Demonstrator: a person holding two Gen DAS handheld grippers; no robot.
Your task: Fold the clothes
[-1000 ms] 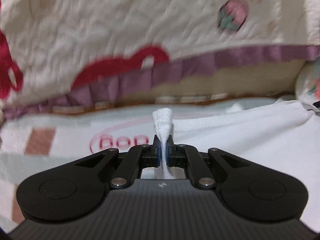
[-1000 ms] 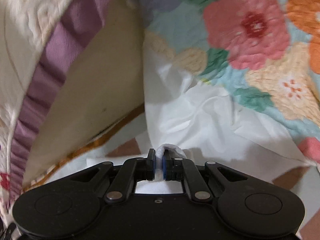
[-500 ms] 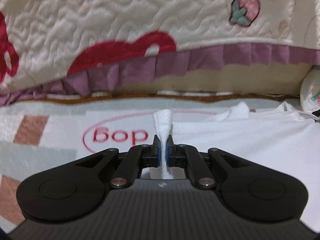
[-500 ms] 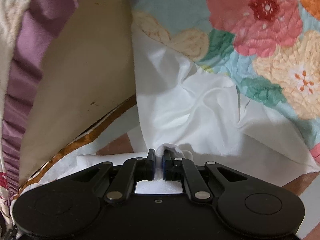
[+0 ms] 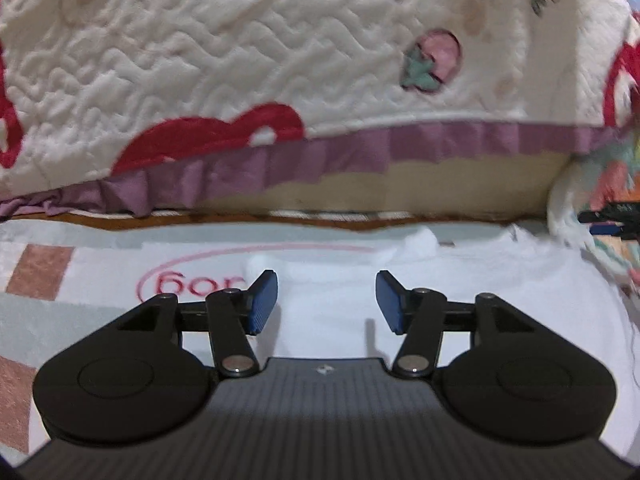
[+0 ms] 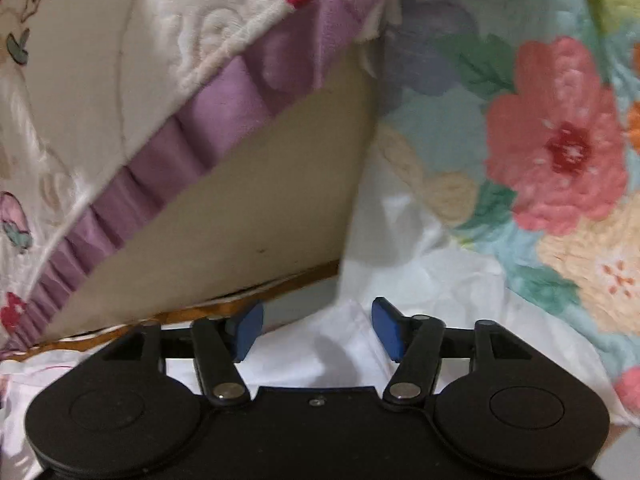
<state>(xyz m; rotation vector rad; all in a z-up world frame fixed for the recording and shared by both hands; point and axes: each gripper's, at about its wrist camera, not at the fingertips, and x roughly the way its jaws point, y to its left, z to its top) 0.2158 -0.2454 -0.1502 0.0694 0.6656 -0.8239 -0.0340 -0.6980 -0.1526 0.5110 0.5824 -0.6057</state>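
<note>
A: Where is the white garment [image 5: 460, 312] now?

B: Lying flat on the patterned mat [image 5: 48, 308], just ahead of both tools, with its far edge near the quilted cover [image 5: 240, 60] that hangs down behind. In the right view the same white cloth [image 6: 420, 300] spreads toward the floral quilt [image 6: 560, 140] on the right.

A: And the tongs?

B: Both have just been opening. The left tongs [image 5: 326, 300] stand released, blue pads apart, white cloth under the gap but nothing pinched. The right tongs [image 6: 316, 330] are likewise released over a rumpled patch.

A: How will it handle?

B: Light, limp, thin cotton by the look of it; it should drape and crease rather than hold shape, and may drag on the mat. I'd pinch it at a hem or corner, both sides at once, so the fold stays square.

A: Textures around it?

B: The cover is puffy, wavy-stitched, edged with a pleated purple ruffle [image 5: 360, 152]; the mat looks flat and short-piled.
</note>
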